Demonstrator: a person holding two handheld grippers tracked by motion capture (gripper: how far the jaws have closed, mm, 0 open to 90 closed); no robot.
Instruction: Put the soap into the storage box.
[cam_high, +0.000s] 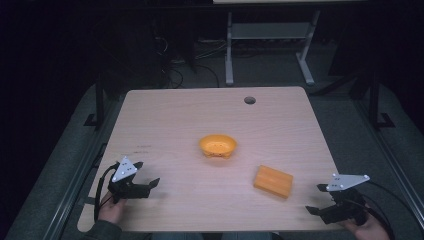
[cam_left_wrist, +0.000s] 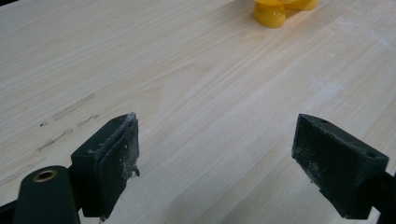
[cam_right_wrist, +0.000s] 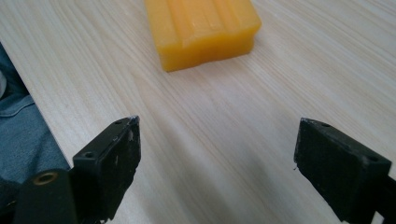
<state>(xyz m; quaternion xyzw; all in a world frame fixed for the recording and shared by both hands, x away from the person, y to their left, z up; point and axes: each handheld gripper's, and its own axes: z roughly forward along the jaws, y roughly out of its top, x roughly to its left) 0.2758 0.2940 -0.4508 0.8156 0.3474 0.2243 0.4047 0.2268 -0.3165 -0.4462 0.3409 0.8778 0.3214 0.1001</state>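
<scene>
I find the left gripper (cam_high: 145, 179) and right gripper (cam_high: 314, 199) both wide open, holding nothing, at the bench's (cam_high: 165, 115) near corners; one orange bowl (cam_high: 217, 145) mid-bench, one orange block (cam_high: 272, 181) toward the near right.

Yellow bowl (cam_left_wrist: 285, 9) cropped by top edge

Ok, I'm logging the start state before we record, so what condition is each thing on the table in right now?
Left gripper: open, holding nothing, low over the table.
Right gripper: open, holding nothing, near the table's front edge.
Orange bowl: upright, looks empty, untouched at mid-table.
Orange block: lying flat, free of both grippers.
Table: wooden top, round hole near the far edge.
</scene>
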